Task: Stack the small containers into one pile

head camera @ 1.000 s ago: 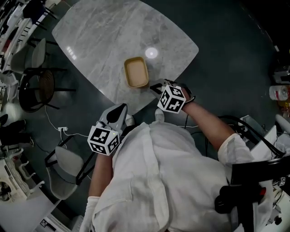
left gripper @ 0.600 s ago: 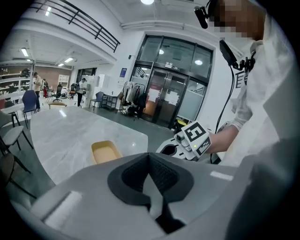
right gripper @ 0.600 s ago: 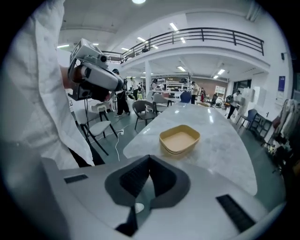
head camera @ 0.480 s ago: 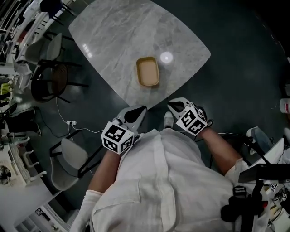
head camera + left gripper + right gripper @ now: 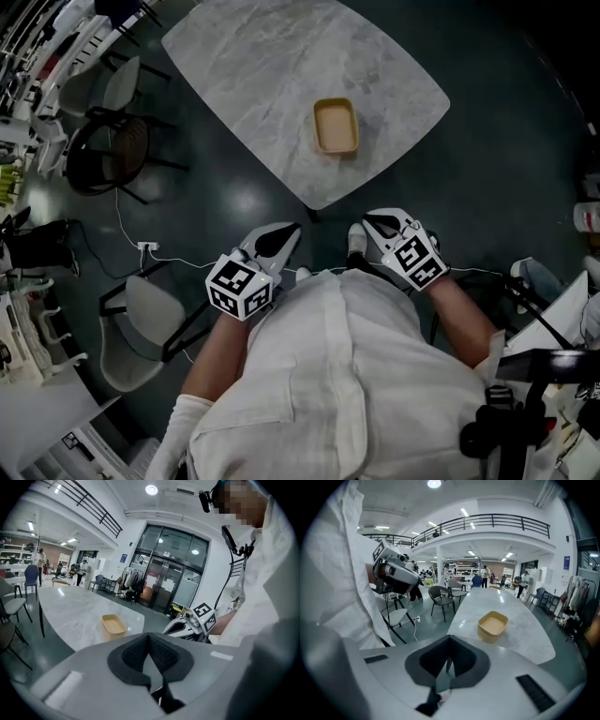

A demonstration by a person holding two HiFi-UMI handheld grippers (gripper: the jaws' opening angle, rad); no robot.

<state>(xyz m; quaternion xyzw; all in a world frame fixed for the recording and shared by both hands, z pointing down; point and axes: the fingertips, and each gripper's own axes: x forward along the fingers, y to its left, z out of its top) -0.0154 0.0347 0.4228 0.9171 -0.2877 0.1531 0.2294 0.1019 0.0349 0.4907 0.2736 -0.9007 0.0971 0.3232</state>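
Note:
A stack of tan small containers point(image 5: 336, 127) rests near the front edge of the grey marble table point(image 5: 272, 66). It also shows as the tan stack point(image 5: 114, 625) in the left gripper view and the tan stack point(image 5: 492, 624) in the right gripper view. Both grippers hang off the table, close to the person's body. My left gripper point(image 5: 287, 232) is shut with nothing in it, and its jaws meet in the left gripper view point(image 5: 149, 639). My right gripper point(image 5: 371, 221) is likewise shut and holds nothing point(image 5: 449, 641). Dark floor separates both from the stack.
Dark chairs point(image 5: 108, 145) stand left of the table, and a grey chair point(image 5: 141, 328) stands by the person's left side. A cable with a power strip point(image 5: 145, 247) lies on the floor. Equipment crowds the right edge point(image 5: 553, 366).
The person has backed away from the table. The right gripper, which was beside the containers, is now drawn back near the body; the left stays low. The stack has not moved.

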